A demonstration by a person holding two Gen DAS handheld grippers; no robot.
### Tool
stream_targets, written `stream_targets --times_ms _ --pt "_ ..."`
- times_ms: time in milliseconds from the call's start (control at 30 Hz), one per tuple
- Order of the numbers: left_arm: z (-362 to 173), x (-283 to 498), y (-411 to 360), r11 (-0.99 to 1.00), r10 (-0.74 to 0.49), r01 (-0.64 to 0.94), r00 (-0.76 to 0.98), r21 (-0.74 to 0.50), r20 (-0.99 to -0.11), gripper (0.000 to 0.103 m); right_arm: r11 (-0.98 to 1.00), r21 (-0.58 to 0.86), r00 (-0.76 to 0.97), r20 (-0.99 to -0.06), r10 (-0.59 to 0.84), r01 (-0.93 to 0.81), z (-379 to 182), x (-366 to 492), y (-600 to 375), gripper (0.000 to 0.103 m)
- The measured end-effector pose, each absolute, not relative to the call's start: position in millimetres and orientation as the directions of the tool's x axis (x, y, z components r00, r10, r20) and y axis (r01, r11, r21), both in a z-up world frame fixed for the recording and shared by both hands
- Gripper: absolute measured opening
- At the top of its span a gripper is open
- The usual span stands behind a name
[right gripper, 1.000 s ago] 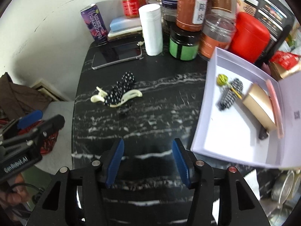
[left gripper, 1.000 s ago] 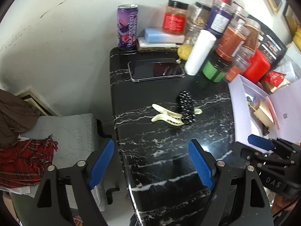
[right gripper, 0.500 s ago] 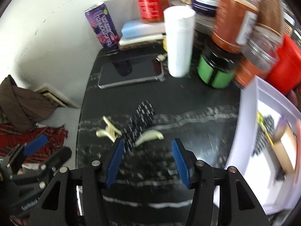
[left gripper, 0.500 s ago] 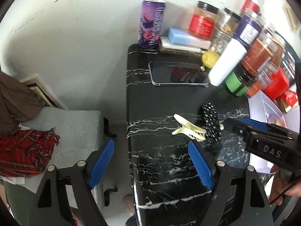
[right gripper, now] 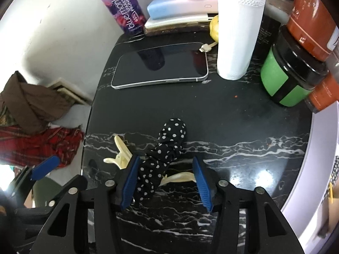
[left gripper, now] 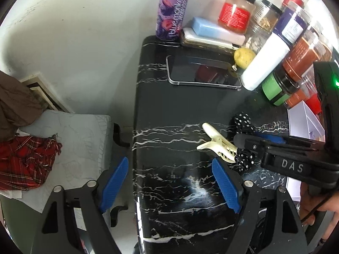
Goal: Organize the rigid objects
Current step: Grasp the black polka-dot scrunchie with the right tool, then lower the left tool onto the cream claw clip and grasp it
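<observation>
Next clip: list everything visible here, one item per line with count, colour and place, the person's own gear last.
hair clip: 1, cream with black polka-dot fabric, mid-table, between the right fingers
phone: 1, dark screen, flat behind the clip
can: 1, purple, back left corner
white cylinder: 1, upright beside the phone
green jar: 1, black lid, right
box: 1, white, right edge
table: 1, black marble
left gripper: open, over the near table edge
right gripper: closing around the clip
</observation>
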State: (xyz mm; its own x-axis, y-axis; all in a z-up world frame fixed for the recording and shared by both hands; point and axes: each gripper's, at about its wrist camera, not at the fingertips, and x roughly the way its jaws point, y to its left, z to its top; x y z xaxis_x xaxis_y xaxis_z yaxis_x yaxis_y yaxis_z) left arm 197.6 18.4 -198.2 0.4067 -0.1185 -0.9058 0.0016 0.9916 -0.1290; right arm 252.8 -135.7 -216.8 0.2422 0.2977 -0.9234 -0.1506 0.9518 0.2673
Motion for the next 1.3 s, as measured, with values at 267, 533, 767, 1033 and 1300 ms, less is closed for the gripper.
stream_targets --times_ms 267,533,767,1033,1300 --pt "-195.5 196.5 6.8 0.988 -0.15 0.016 0.401 -0.156 -0.904 0.082 0.932 0.341 0.202 -0.911 0.36 -0.124 -220.1 234.6 -151.2 0.027" --pt "-190.3 184.5 -6.8 0.982 -0.183 0.038 0.388 -0.182 -0.903 0.082 0.928 0.367 0.275 -0.887 0.371 -0.069 -196.2 207.7 -174.9 0.018" --pt "-189.2 181.3 -26.9 0.965 -0.261 0.113 0.385 -0.236 -0.885 0.082 0.942 0.333 0.321 -0.895 0.309 0.023 -182.3 185.0 -203.4 0.018" --pt "-193.9 196.0 -57.6 0.936 -0.324 0.253 0.354 -0.244 -0.877 0.082 0.944 0.322 0.31 -0.906 0.288 0.063 -190.1 171.1 -224.4 0.018" --pt "-226.2 212.2 -82.5 0.928 -0.231 0.349 0.264 -0.13 -0.937 0.082 0.944 0.322 0.312 -0.906 0.284 0.074 -193.7 173.3 -231.2 0.018"
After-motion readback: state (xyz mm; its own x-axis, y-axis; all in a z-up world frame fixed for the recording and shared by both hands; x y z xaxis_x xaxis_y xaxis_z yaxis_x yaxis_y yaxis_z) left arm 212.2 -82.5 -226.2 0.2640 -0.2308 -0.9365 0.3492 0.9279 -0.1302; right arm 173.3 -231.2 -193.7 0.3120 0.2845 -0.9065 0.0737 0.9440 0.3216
